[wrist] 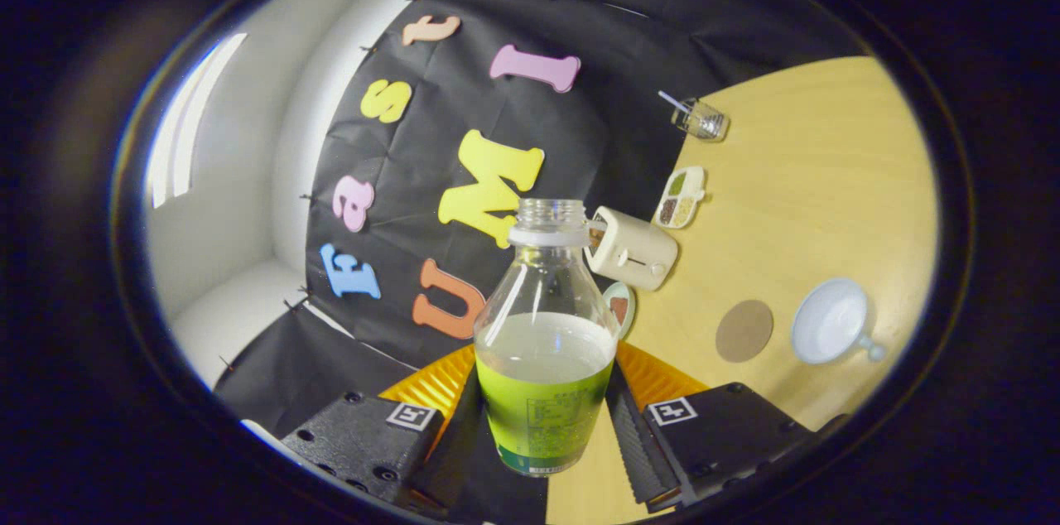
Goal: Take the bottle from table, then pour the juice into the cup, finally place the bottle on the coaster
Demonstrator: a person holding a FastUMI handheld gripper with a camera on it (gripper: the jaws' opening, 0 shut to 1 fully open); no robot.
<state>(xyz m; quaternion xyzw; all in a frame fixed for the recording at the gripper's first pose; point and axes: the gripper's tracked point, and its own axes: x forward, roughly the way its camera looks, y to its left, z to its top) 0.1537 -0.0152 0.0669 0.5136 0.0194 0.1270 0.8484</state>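
A clear uncapped bottle [544,343] with a green label and pale juice in its lower half stands between my two fingers. My gripper [542,417] is shut on it, both ribbed pads pressing its labelled body, and it is lifted and tilted over the wooden table [811,202]. A white cup [831,320] with a small handle lies on the table beyond my right finger [662,426]. A round brown coaster [744,330] sits just beside the cup, on the side nearer the bottle.
A cream toaster [631,248] stands behind the bottle by the booth wall, with a small plate [621,305] next to it. Farther along the wall are a divided snack tray [680,196] and a glass with a straw [700,119].
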